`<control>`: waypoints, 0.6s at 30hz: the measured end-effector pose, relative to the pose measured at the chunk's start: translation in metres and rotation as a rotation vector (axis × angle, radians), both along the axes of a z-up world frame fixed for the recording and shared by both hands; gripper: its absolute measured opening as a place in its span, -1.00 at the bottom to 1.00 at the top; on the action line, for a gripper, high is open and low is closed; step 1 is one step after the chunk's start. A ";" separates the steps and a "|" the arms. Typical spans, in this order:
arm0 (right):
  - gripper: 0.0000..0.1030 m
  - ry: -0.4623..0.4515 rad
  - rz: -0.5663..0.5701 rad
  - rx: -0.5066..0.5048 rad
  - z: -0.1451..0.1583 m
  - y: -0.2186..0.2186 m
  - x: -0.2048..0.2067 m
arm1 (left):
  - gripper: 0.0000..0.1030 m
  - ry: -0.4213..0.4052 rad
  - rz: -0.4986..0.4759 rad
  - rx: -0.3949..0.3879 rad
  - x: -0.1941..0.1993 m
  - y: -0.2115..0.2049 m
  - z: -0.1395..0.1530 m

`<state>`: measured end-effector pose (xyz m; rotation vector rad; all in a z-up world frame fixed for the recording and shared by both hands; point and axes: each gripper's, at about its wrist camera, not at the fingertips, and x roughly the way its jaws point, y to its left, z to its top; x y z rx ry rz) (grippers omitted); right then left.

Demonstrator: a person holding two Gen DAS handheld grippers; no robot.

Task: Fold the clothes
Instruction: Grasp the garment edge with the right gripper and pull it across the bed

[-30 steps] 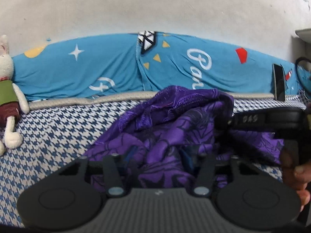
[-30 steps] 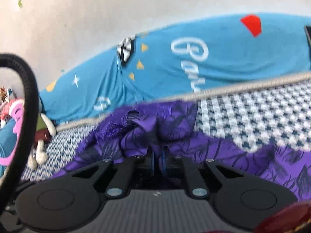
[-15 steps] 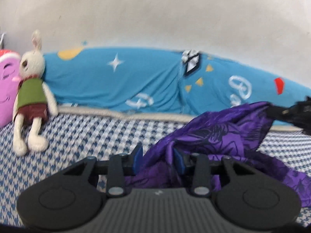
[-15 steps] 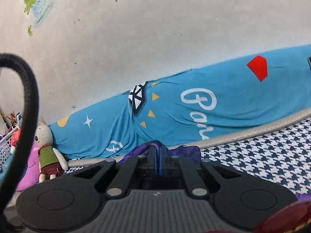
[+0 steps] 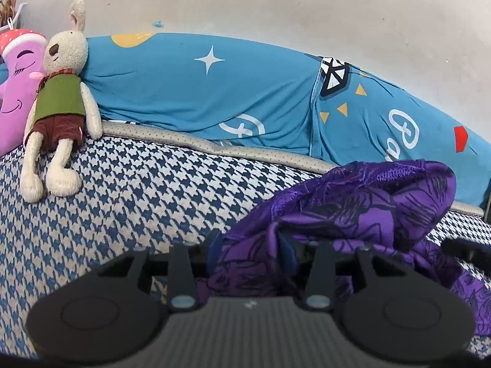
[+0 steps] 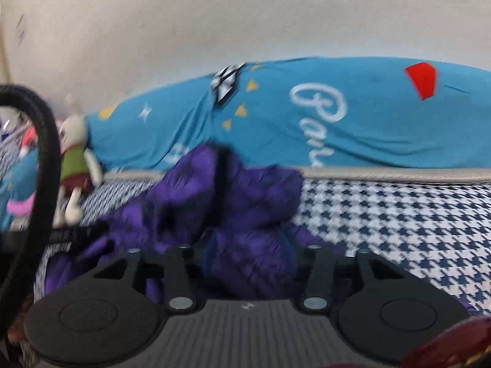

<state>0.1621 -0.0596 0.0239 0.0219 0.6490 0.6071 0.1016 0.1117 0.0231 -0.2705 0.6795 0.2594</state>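
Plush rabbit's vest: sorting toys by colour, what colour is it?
Green; the plush rabbit's vest shows best in the left wrist view.

Right gripper has opened (was pinched), purple garment lowered onto bed.

Open houndstooth bedcover lies left of the crumpled purple garment. A plush rabbit blocks the far left. A blue bolster lines the far edge.

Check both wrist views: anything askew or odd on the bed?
Only the purple garment: it sits crumpled in a heap on the checked bedcover, not laid flat for folding, with cloth bunched between the jaws of both the left gripper and the right gripper. The right view is motion-blurred.
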 end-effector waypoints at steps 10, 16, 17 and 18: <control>0.09 -0.010 0.007 -0.125 -0.033 0.031 0.005 | -0.20 0.010 -0.005 -0.014 -0.001 0.000 -0.004; -0.83 0.022 -0.060 -0.068 -0.034 0.029 0.013 | -0.17 0.011 -0.024 -0.014 -0.002 -0.003 -0.005; -0.85 0.024 -0.073 -0.058 -0.033 0.028 0.014 | -0.17 0.010 -0.027 -0.011 -0.003 -0.004 -0.005; -0.86 0.010 -0.093 -0.039 -0.029 0.025 0.014 | -0.14 0.005 -0.028 -0.008 -0.003 -0.004 -0.005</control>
